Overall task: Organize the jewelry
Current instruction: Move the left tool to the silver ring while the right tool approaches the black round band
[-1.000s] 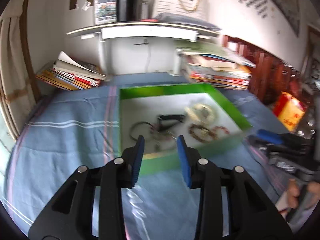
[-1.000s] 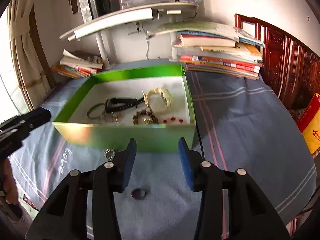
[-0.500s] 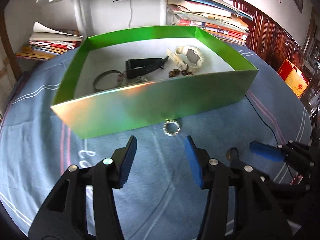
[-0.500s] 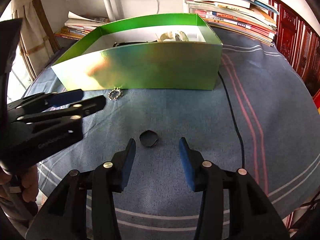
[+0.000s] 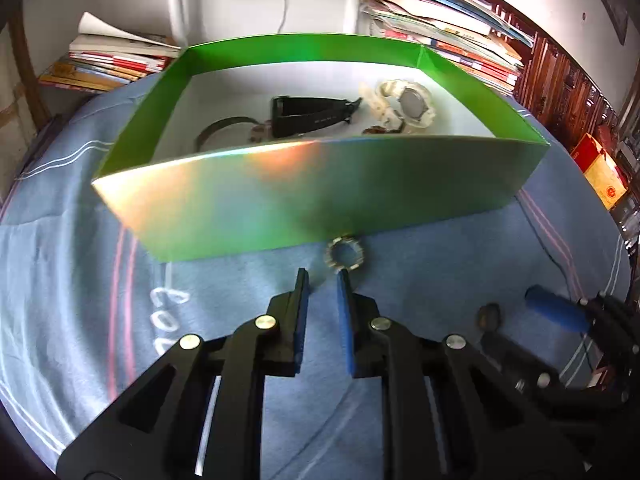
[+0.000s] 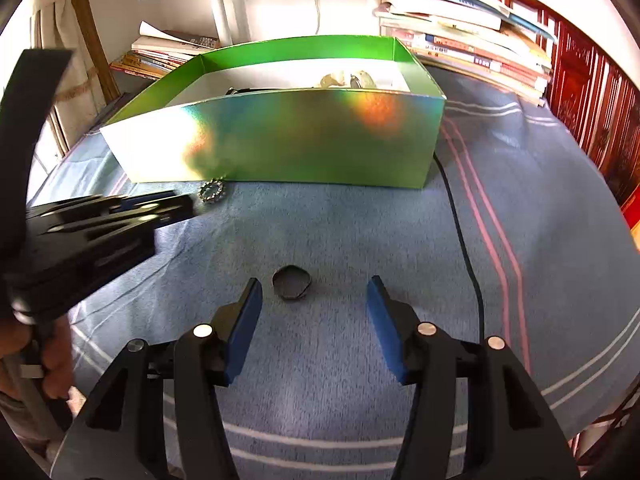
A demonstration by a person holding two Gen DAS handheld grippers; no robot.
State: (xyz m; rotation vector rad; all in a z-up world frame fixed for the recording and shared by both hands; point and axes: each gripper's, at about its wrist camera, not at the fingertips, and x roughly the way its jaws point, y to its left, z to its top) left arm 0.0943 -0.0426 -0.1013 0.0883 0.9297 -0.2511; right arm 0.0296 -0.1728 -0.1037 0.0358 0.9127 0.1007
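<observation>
- Green box (image 5: 312,196) sits on the blue cloth (image 6: 360,240) and serves as the landmark. Several pieces already lie inside it: a black strap (image 5: 312,114), a pale watch (image 5: 412,104) towards the right wall, a dark bangle (image 5: 224,130) on the left.
- My read: mostly sorted, with two small pieces outside the box to go.
- Left gripper (image 5: 322,280): jaws narrowed to a slim gap, nothing between them. It points at the box's near wall, tips just short of the beaded ring (image 5: 344,254).
- Right gripper (image 6: 314,292): jaws wide apart, holding nothing, in front of the box and well back from it.
- Dark ring (image 6: 291,283): on the cloth in front of the box, well clear of the wall. It lies between the right jaws but nearer the left one, off-centre.
- Beaded ring: on the cloth just beside the base of the near wall; whether it touches the wall, I can't tell. It lies just ahead of the left tips and slightly right of the gap, not yet between the pads.
</observation>
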